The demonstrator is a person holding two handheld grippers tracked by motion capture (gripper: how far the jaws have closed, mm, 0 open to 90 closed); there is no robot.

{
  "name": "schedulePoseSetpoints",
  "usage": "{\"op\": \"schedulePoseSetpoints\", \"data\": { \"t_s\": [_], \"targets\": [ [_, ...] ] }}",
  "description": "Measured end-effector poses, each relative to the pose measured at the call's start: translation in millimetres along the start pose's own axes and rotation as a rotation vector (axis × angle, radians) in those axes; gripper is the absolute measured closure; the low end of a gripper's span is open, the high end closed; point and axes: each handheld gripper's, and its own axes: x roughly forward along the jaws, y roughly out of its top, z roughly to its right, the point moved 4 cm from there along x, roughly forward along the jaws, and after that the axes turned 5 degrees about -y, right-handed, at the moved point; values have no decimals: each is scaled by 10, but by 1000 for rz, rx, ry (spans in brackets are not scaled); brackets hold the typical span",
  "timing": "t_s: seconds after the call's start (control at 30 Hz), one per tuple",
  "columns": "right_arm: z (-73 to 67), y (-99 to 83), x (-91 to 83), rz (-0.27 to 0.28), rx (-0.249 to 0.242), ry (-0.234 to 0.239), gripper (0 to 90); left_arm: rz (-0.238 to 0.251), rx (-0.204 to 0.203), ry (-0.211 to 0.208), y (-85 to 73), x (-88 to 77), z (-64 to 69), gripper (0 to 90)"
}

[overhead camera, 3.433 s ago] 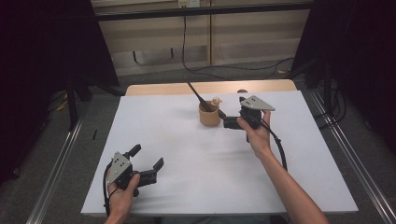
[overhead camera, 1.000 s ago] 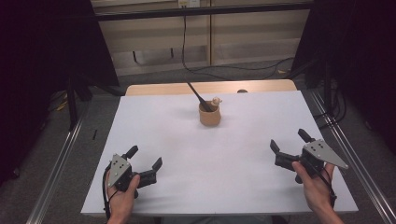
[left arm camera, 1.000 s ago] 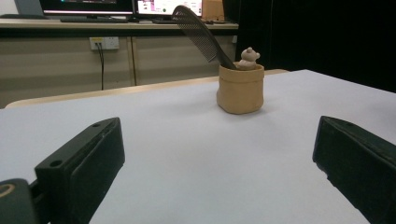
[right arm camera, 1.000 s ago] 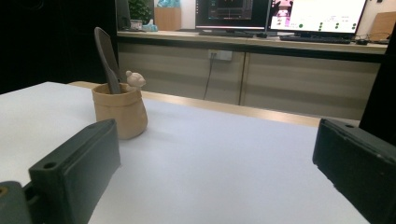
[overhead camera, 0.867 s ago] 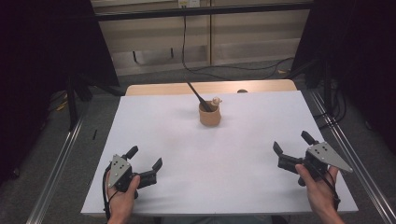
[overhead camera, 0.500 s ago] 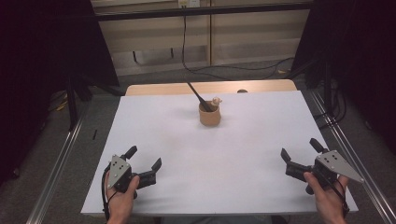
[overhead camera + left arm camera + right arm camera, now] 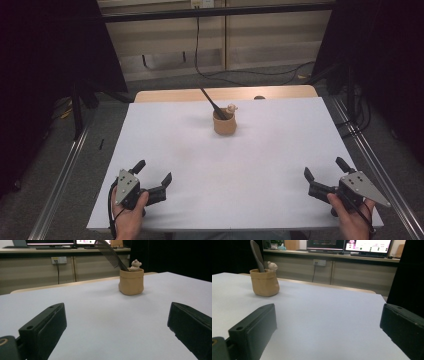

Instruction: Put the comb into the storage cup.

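Note:
A small tan cup (image 7: pixel 224 124) stands upright toward the back middle of the white table (image 7: pixel 260 160). A black comb (image 7: pixel 210 102) leans out of it to the back left, beside a little bear figure (image 7: pixel 231 108). The cup (image 7: pixel 131 281) and comb (image 7: pixel 110 253) also appear in the left gripper view, and the cup (image 7: pixel 264 282) in the right gripper view. My left gripper (image 7: pixel 152 171) rests near the front left edge, open and empty. My right gripper (image 7: pixel 324 168) sits near the front right corner, open and empty.
A wooden strip (image 7: pixel 225 94) borders the table's far edge. Metal rails (image 7: pixel 60 180) run along both sides on the floor. A cable (image 7: pixel 197 50) hangs down the back cabinet. Monitors (image 7: pixel 347 245) stand on a counter behind.
My right gripper has drawn back from beside the cup to the front right corner and stays open. The left gripper has barely moved.

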Motion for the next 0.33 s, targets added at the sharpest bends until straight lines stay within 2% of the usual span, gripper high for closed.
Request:
{"op": "schedulePoseSetpoints", "data": {
  "t_s": [0.17,0.33],
  "targets": [
    [-19,-31,25,-10,0,12,0,10,-25,-15,16,-9,-26,24],
    [-26,-35,50,-12,1,12,0,13,-19,-19,22,0,-14,23]
  ]
}}
